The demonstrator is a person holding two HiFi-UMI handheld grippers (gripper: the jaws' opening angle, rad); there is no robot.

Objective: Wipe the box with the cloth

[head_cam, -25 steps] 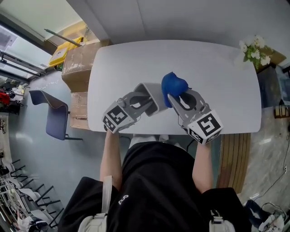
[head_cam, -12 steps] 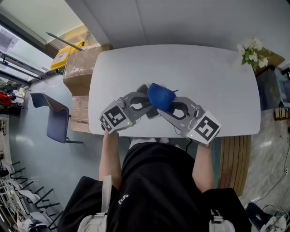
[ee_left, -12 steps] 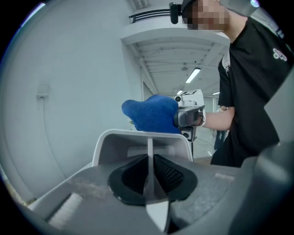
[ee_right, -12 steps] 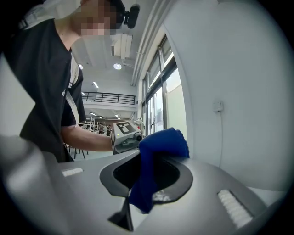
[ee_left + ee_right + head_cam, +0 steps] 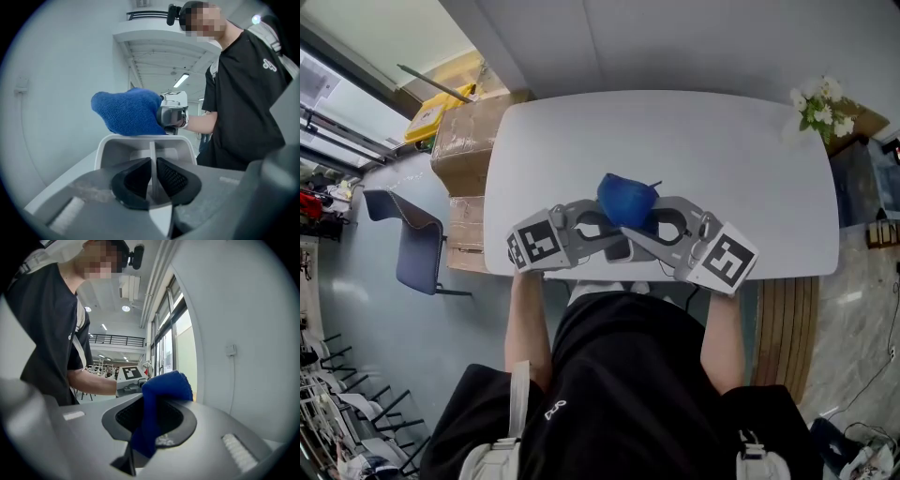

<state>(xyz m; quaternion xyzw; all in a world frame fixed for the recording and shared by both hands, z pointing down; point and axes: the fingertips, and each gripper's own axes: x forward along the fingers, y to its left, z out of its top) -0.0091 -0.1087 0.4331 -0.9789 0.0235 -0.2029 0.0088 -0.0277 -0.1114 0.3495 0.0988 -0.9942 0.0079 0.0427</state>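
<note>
A small grey open box (image 5: 140, 139) is lifted off the white table (image 5: 722, 159). My left gripper (image 5: 152, 176) is shut on a thin wall of the box, which stands between its black pads. A blue cloth (image 5: 626, 200) sits bunched against the box's far rim. My right gripper (image 5: 147, 420) is shut on the blue cloth (image 5: 161, 392), which hangs down between its jaws. In the head view the left gripper (image 5: 595, 227) and right gripper (image 5: 645, 225) meet nose to nose near the table's front edge. The cloth hides most of the box there.
A vase of white flowers (image 5: 820, 103) stands at the table's far right corner. Cardboard boxes (image 5: 459, 141) are stacked beside the table's left end, with a blue chair (image 5: 417, 239) on the floor near them. A wall runs behind the table.
Both grippers have come closer to the person and to each other. The blue cloth has moved left onto the box. The box has tipped and is largely covered.
</note>
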